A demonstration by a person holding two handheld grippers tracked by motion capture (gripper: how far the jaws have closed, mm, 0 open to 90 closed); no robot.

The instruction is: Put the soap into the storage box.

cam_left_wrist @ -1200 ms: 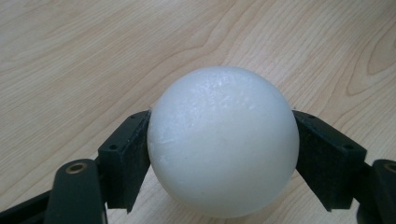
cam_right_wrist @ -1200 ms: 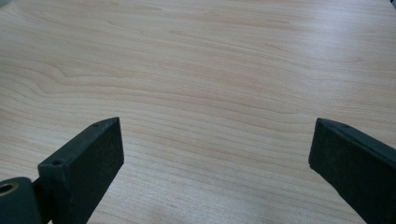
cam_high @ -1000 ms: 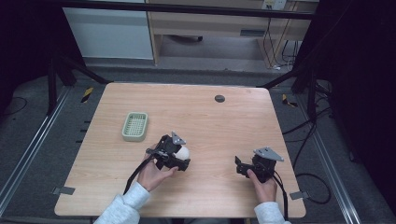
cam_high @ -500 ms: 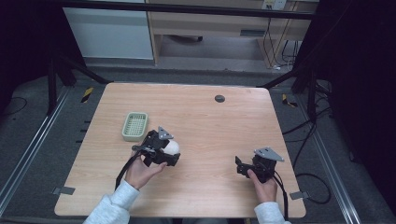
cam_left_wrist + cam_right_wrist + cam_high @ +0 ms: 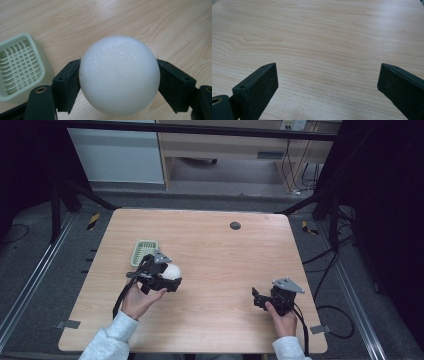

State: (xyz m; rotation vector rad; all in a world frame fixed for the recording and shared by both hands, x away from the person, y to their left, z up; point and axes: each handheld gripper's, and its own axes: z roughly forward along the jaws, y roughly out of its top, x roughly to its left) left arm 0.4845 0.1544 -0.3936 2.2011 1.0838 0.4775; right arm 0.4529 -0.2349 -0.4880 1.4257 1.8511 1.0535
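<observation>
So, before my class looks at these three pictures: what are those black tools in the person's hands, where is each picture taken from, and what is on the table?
A person sits at a wooden table with a hand-held two-jaw clamp in each hand. The high view looks down from above. The other two pictures come from small cameras riding on each clamp, looking along its black jaws. The left gripper squeezes a white ball between its pads. The right gripper stands open over bare wood, holding nothing. Beside the ball lies a small pale green basket with a grid floor. A small dark round thing sits near the table's far edge.
</observation>
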